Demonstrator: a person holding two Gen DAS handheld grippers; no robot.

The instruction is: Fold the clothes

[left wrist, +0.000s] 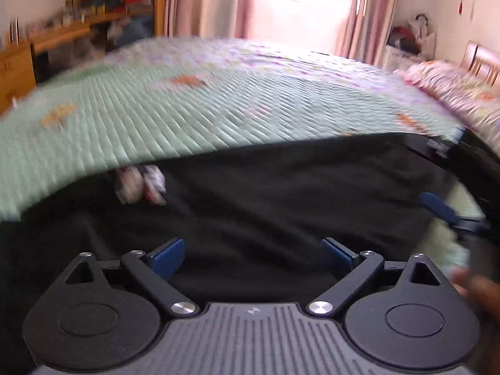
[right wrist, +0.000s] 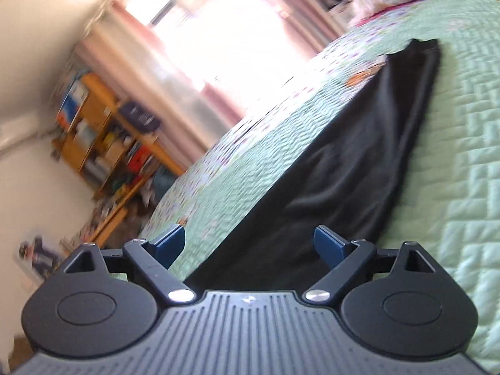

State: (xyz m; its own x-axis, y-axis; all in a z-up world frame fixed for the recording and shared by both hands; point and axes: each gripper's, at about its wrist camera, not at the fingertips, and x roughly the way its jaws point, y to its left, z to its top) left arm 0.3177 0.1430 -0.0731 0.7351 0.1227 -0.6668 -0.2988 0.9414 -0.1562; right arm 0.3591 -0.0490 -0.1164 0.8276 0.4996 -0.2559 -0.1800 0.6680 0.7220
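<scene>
Left gripper (left wrist: 252, 256) hovering over black garment (left wrist: 281, 193), blue fingers (left wrist: 167, 257) spread wide, gripping nothing. Right gripper (right wrist: 250, 247) likewise gaping, nothing between its fingers (right wrist: 329, 247). Garment lying flat across green quilted bedspread (left wrist: 156, 115), white printed patch (left wrist: 139, 184) showing near its far edge.

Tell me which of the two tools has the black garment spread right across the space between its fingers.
The left tool: the black garment fills its whole gap. At the right tool, green quilt shows behind one finger.
</scene>
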